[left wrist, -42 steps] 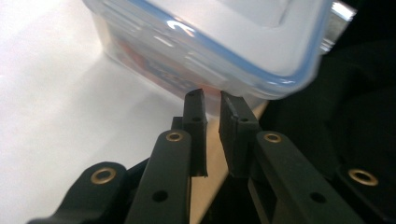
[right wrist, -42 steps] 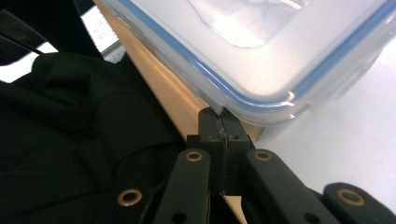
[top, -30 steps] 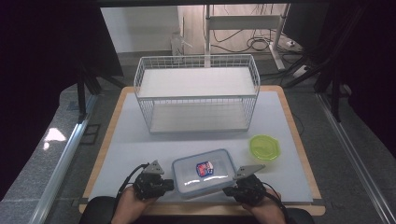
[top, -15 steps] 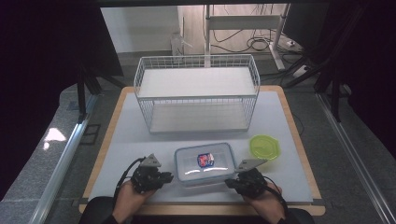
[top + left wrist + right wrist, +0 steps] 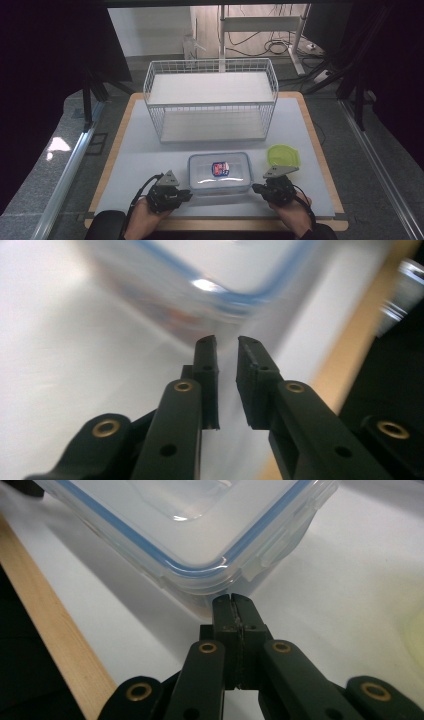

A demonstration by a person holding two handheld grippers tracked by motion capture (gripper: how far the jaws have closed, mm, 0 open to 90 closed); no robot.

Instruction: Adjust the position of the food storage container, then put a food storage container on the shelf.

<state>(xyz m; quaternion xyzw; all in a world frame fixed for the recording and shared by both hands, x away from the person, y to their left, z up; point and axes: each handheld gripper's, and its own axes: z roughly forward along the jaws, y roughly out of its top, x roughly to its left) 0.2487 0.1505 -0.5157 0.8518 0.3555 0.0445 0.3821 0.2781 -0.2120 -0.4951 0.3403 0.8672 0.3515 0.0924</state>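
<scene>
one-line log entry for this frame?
left gripper: nearly shut, empty | right gripper: shut, empty | both flank lidded container | green lid: beside it

A lidded container [image 5: 220,172] sits near the table's [image 5: 140,155] front edge, between the left gripper [image 5: 186,194] and right gripper [image 5: 256,188]; a lid [image 5: 283,154] lies to its right, a wire rack [image 5: 210,100] behind.
</scene>
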